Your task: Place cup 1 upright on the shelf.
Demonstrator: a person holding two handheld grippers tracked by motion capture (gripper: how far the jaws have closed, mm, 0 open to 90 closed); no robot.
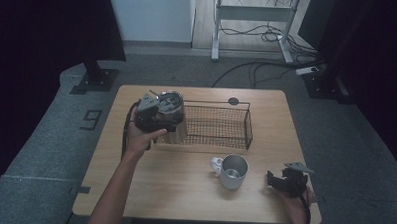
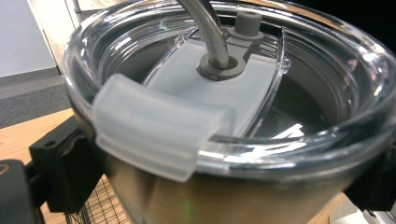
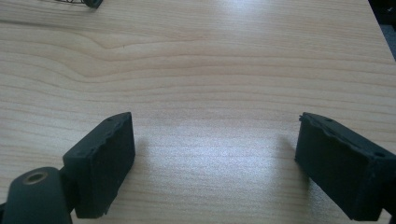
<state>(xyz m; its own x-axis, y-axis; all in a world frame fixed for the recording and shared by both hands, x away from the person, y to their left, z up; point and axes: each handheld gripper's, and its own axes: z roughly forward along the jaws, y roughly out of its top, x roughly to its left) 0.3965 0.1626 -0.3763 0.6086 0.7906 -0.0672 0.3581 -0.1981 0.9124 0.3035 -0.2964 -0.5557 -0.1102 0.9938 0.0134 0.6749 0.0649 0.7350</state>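
Note:
A steel tumbler (image 1: 170, 105) with a clear lid (image 2: 261, 84) and a bent metal straw (image 2: 205, 28) is at the left end of the black wire basket (image 1: 248, 125). My left gripper (image 1: 155, 116) is shut on the tumbler's body just under the lid, a jaw on each side in the left gripper view. I cannot tell whether the tumbler rests on the basket's floor. My right gripper (image 1: 274, 178) lies on the table at the front right, open, with bare wood between its jaws (image 3: 215, 158).
A steel mug (image 1: 233, 170) with a white handle stands upright in front of the basket, just left of the right gripper. The wooden table (image 1: 183, 191) ends close behind the right hand. Cables and a desk frame lie on the floor beyond.

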